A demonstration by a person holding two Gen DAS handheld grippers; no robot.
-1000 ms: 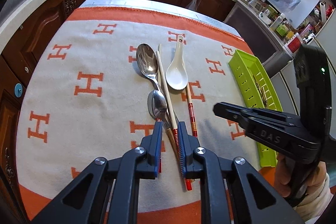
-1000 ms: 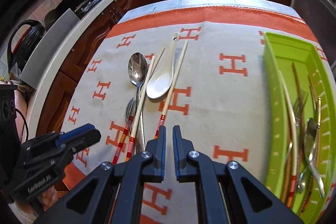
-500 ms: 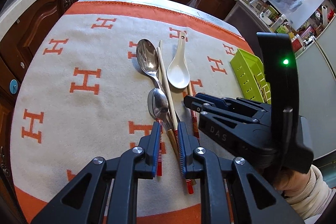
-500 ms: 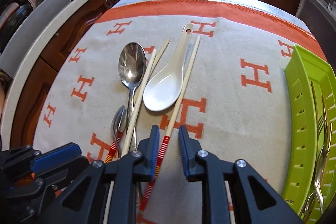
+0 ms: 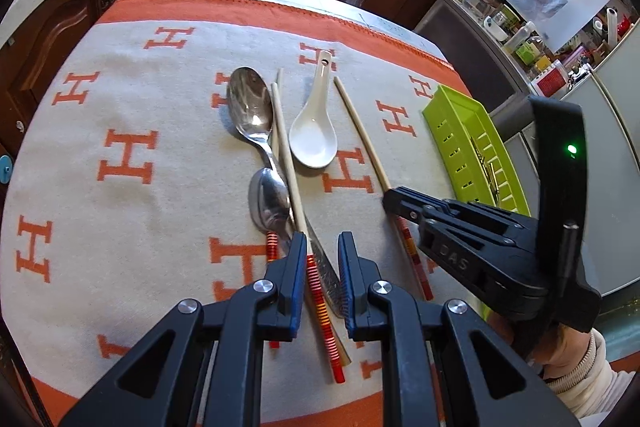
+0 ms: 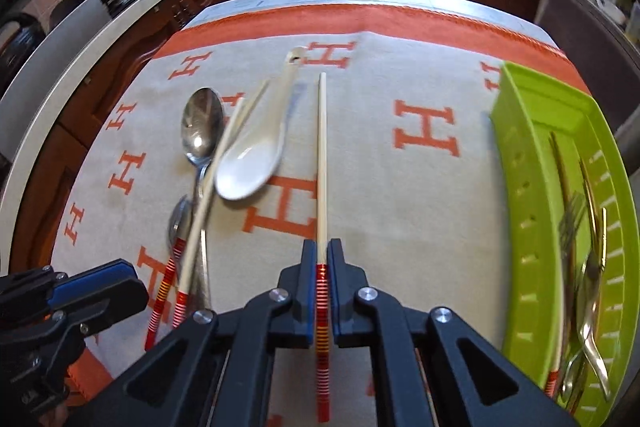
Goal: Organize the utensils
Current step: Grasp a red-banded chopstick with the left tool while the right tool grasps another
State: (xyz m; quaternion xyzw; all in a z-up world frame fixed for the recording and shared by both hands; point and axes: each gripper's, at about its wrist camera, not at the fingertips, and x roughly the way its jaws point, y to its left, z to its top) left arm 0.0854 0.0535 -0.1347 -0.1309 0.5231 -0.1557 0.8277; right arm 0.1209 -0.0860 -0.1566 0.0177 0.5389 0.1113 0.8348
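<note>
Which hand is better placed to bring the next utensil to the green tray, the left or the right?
The right. The right gripper has just closed on a chopstick, and the green tray lies on its side. The left gripper only straddles a chopstick and a spoon handle, farther from the tray.

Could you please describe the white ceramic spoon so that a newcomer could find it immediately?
On the H-patterned cloth, left of the green tray, utensils lie in a cluster. The white ceramic spoon lies between two chopsticks; it alone is white, not metal.
</note>
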